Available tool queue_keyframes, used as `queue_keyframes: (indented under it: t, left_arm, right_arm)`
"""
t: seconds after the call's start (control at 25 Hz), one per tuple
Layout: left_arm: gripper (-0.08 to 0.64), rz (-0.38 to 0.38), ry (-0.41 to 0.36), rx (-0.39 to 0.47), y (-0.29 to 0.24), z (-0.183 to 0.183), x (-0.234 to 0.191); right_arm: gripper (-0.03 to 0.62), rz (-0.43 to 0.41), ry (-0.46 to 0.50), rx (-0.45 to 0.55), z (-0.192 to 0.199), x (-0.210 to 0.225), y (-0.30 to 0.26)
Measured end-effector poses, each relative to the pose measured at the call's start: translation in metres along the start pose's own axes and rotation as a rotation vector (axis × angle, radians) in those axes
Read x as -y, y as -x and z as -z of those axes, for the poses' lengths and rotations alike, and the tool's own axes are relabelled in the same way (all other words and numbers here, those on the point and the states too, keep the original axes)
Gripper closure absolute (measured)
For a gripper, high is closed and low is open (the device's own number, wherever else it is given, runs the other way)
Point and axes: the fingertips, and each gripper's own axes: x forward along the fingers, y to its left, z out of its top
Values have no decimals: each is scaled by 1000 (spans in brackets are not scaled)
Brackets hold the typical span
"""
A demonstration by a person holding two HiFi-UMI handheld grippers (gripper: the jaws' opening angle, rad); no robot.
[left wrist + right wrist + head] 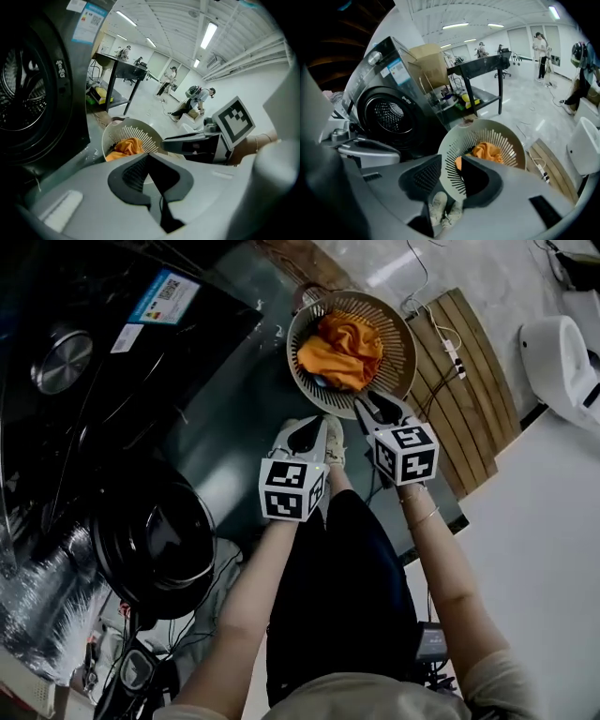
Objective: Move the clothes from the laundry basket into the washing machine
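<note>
A round slatted laundry basket (398,367) stands on the floor with orange clothes (342,348) heaped in it. My left gripper (307,432) hangs just short of the basket's near rim, jaws shut and empty. My right gripper (373,411) is over the near rim, jaws a little apart, nothing between them. The left gripper view shows its shut jaws (147,155), the basket (123,132) and clothes (126,146) beyond. In the right gripper view, the gripper (451,161) points at the basket (511,140) and clothes (487,151). The dark washing machine (386,115) stands left, door (155,549) swung open.
A wooden pallet (469,381) with a power strip (452,348) lies right of the basket. A white fixture (562,362) stands at the far right. My shoe (335,442) is near the basket. A black table (497,63) and several people are farther off in the room.
</note>
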Motion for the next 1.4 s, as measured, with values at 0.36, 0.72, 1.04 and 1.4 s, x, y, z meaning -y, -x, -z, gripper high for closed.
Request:
queue_keyframes:
  t: [0.36, 0.72, 1.04, 1.4]
  left_arm:
    - [551, 32, -92, 13, -73, 3, -49]
    - [551, 42, -82, 49, -95, -2, -63]
    - [549, 43, -75, 56, -105, -1, -63]
    - [449, 82, -126, 84, -86, -38, -19]
  right_arm:
    - [448, 88, -79, -18, 7, 88, -112]
    - [408, 220, -72, -156, 44, 171, -207]
    - [577, 130, -91, -82, 34, 159, -191]
    - [578, -93, -29, 28, -8, 76, -73]
